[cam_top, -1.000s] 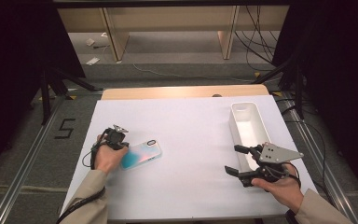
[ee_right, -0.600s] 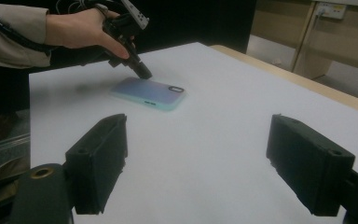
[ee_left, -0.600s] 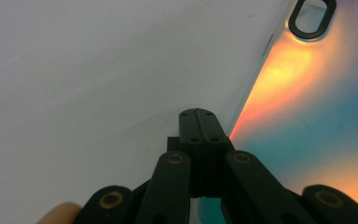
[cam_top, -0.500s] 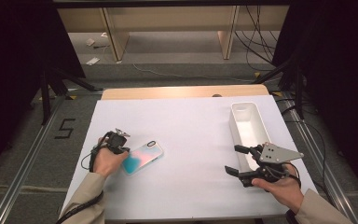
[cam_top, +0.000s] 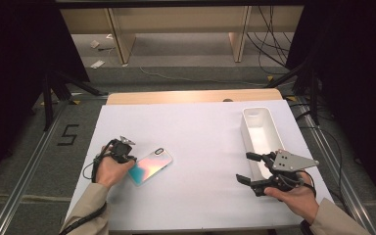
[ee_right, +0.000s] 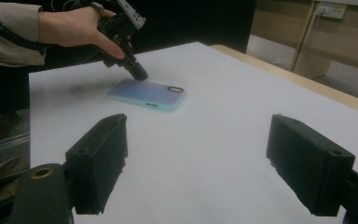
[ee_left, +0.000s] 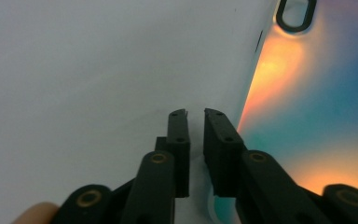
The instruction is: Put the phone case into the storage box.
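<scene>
Since the earlier frame the left tongs (ee_left: 195, 114) have just been opening slightly beside the phone (cam_top: 150, 165), nothing between them; next they must widen for its edge, while the right tongs (ee_right: 196, 163) wait wide.

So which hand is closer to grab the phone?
Probably the left. Its tool sits right at the phone's edge, jaws just opening with nothing between them. The right tool waits open near the bin, across the table.

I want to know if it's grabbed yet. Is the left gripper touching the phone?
Cannot tell. In the left gripper view the left gripper has one jaw at the phone edge.
</scene>
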`<action>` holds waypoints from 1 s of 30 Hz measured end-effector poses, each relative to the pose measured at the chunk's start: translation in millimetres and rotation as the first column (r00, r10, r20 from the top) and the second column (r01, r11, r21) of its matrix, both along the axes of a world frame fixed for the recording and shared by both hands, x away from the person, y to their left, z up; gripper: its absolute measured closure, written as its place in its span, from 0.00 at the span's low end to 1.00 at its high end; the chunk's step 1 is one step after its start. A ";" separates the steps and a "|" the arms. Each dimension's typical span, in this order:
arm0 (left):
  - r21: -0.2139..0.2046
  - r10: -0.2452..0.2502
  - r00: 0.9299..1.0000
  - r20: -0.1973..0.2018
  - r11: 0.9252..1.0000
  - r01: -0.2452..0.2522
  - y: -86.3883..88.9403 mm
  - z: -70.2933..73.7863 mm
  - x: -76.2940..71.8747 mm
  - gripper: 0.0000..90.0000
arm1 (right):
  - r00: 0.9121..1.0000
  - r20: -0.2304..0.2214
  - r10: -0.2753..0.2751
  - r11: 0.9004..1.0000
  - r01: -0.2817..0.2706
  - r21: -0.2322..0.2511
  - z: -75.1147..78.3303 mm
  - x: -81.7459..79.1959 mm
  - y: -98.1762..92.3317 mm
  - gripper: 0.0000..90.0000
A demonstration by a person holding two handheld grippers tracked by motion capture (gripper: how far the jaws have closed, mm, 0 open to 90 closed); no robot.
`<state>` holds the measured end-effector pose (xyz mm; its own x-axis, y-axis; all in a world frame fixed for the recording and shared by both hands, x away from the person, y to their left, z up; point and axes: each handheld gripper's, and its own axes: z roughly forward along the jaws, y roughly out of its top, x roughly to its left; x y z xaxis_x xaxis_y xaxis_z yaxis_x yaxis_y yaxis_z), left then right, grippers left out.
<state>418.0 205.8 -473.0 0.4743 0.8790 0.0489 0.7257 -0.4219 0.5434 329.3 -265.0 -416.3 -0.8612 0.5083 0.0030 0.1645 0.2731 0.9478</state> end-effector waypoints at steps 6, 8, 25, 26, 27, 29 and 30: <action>-0.027 -0.049 0.995 0.090 0.998 0.051 -2.3 24.3 1.4 0.54 | 1.000 -0.001 0.002 1.000 -0.002 -0.001 -0.3 0.5 0.2 0.24; -0.005 -0.120 0.989 0.088 0.993 0.121 -10.0 29.1 0.7 0.32 | 1.000 -0.001 0.003 1.000 -0.003 -0.002 -0.3 0.3 0.3 0.24; 0.220 -0.336 0.931 -0.142 0.906 0.361 -63.5 17.0 2.5 0.00 | 1.000 -0.006 0.005 1.000 -0.005 -0.002 -0.7 0.5 0.7 0.24; 0.221 -0.333 0.930 -0.153 0.906 0.361 -64.6 15.0 2.4 0.00 | 1.000 -0.006 0.004 1.000 -0.004 -0.001 -0.8 0.6 0.9 0.24; 0.222 -0.338 0.926 -0.170 0.902 0.370 -65.4 13.2 2.9 0.00 | 1.000 -0.006 0.004 1.000 -0.004 -0.002 -0.8 0.7 0.9 0.24; 0.220 -0.337 0.924 -0.180 0.902 0.372 -66.2 10.6 3.7 0.00 | 1.000 -0.005 0.002 1.000 -0.002 -0.002 -1.0 0.7 1.3 0.24; 0.226 -0.338 0.923 -0.184 0.899 0.374 -66.2 9.4 4.5 0.00 | 1.000 -0.005 0.002 1.000 -0.002 -0.002 -0.9 0.6 1.4 0.24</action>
